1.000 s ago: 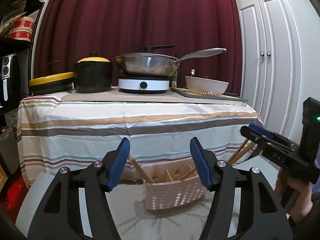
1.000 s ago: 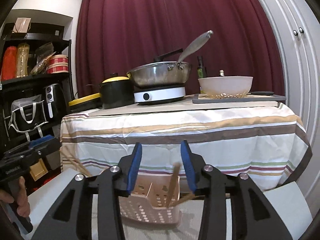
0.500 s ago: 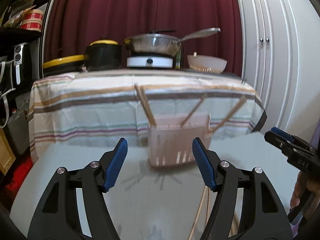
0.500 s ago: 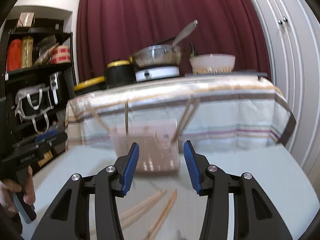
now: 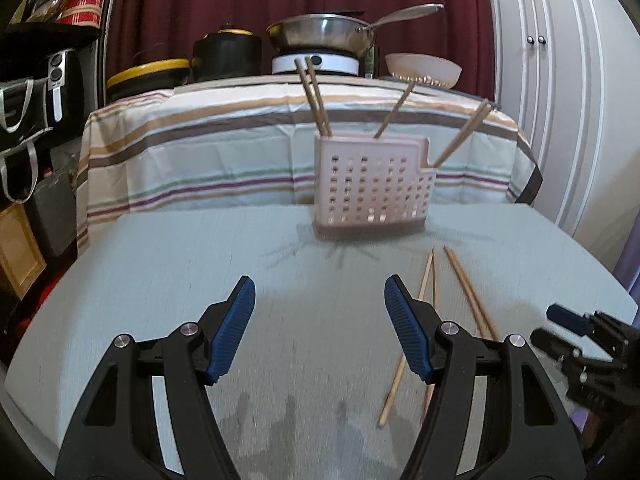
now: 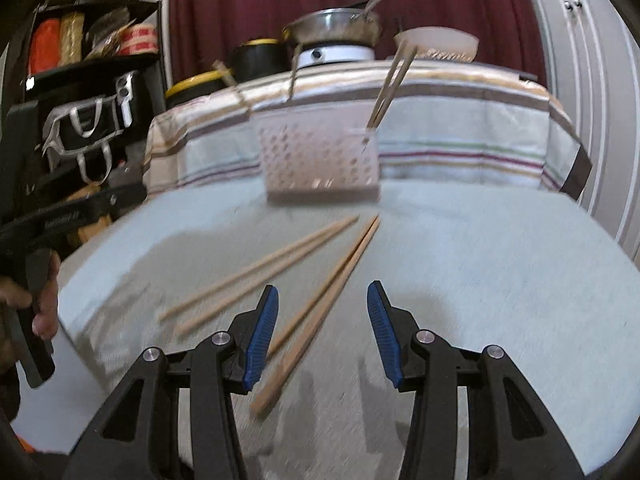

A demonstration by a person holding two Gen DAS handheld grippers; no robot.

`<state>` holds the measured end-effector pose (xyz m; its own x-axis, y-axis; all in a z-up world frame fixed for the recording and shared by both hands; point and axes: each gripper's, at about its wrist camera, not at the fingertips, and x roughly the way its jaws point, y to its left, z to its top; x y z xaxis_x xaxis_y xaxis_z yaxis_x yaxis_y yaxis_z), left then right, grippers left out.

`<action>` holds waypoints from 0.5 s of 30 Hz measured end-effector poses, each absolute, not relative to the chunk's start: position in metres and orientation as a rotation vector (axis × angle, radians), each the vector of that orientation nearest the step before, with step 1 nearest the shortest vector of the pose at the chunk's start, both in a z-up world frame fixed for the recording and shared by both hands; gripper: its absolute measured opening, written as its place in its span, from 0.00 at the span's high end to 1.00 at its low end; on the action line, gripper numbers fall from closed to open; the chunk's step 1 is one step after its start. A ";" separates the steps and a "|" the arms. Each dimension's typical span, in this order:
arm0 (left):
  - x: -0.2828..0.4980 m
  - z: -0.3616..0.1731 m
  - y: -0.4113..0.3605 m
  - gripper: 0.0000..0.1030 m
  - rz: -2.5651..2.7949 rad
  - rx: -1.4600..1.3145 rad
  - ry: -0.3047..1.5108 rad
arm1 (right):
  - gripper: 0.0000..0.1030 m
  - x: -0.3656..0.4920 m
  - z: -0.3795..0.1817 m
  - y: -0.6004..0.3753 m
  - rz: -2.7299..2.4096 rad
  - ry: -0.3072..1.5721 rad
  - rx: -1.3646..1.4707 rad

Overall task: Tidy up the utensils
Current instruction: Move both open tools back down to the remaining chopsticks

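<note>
A pink perforated utensil holder point(image 5: 372, 188) stands at the far side of the grey table point(image 5: 200, 280), with several wooden chopsticks point(image 5: 316, 96) sticking up out of it. It also shows in the right wrist view point(image 6: 320, 164). Several loose chopsticks point(image 6: 320, 300) lie flat on the table in front of it, also in the left wrist view point(image 5: 464, 292). My left gripper point(image 5: 320, 328) is open and empty, left of the loose chopsticks. My right gripper point(image 6: 322, 332) is open and empty, above the near ends of one pair.
Behind stands a table with a striped cloth point(image 5: 240, 152) carrying a steel pan point(image 5: 324, 34) on a hob, a black pot point(image 5: 226, 54) and a white bowl point(image 5: 422, 70). A dark shelf point(image 6: 88, 60) is at the left, white cabinet doors point(image 5: 560, 80) at the right.
Both grippers have pulled back and tilted down from the holder. The holder now sits farther away and the loose chopsticks on the table have come into view.
</note>
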<state>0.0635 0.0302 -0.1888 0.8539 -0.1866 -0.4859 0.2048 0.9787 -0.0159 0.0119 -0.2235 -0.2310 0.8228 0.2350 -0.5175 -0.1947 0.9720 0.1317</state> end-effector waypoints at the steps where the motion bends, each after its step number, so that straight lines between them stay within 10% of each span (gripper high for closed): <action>1: 0.061 -0.191 0.032 0.36 -0.204 0.034 0.513 | 0.55 0.009 -0.236 -0.221 0.240 0.571 0.075; 15: 0.051 -0.207 0.025 0.36 -0.209 0.030 0.554 | 0.62 0.000 -0.262 -0.228 0.221 0.642 0.072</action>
